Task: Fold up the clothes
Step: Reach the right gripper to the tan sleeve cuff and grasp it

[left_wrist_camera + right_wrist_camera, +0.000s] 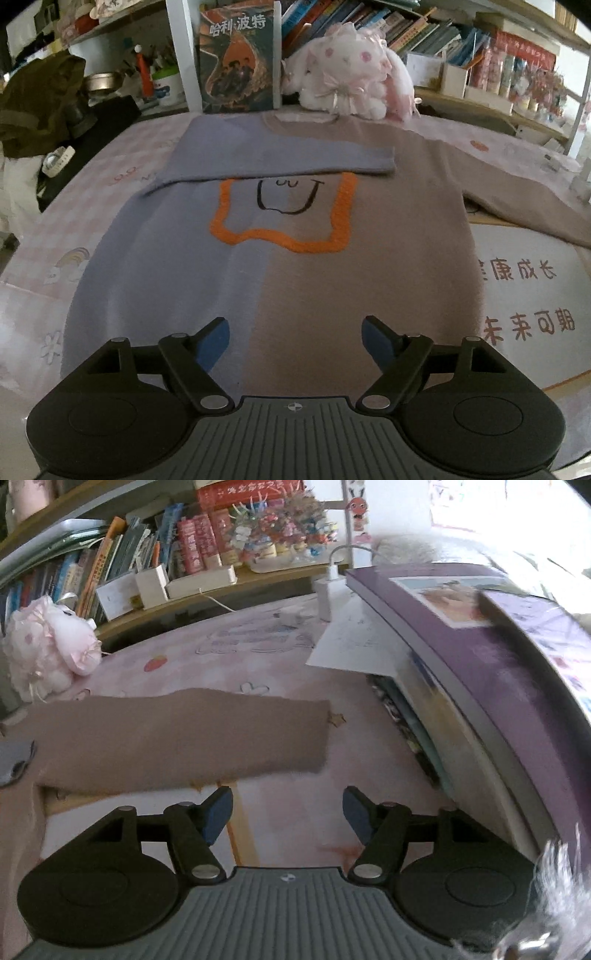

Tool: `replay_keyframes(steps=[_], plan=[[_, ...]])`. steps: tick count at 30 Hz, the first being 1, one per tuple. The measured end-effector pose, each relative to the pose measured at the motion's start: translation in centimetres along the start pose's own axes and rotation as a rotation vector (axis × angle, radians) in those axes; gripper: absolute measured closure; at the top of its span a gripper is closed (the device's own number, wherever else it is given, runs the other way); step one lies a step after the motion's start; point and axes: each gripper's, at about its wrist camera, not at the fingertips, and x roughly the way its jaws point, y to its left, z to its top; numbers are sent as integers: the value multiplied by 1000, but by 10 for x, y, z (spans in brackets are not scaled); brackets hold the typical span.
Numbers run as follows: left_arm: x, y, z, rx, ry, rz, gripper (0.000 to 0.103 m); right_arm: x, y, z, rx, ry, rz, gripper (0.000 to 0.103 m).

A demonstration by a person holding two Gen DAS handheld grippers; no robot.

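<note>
Left tool (295, 341): fingers apart, nothing between them, hovering above the sweater's lower hem.
Sweater (280, 280): lies flat on the pink patterned desk (33, 266), front up, blue-grey on its left half and taupe on its right, with an orange outline and a black smiling face.
Blue-grey sleeve (280, 162): folded across the chest, above the orange outline.
Plush rabbit (347, 70): sits beyond the collar, beside an upright book (238, 55).
Taupe sleeve (177, 738): stretched out flat to the right on the desk.
Right tool (288, 814): fingers apart and empty, just short of the taupe sleeve's cuff end.
Purple box (509, 672): at the right, well apart from the cuff.
</note>
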Motion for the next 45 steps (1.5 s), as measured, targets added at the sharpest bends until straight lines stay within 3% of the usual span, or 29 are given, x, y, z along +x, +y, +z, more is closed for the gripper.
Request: replay_keyframes(steps=[6,12,20,32,39,45], plan=[[3,-14,6,-6,33,32,22,17,4,15,-8,-21,-16,31],[6,-25,14,37,46,53,22,37,3,20,28,23,-68,30],[10,-30,20,41,76,94,22,51,3,23,50,-23,-69,24],[14,-35,22,43,92,103,22,61,20,30,9,-50,100,26],[12,-39,19,60,89,84,22,52,-3,30,228,1,265,27],[6,-35,14,44,73,84,22,47,6,21,294,71,415,27]])
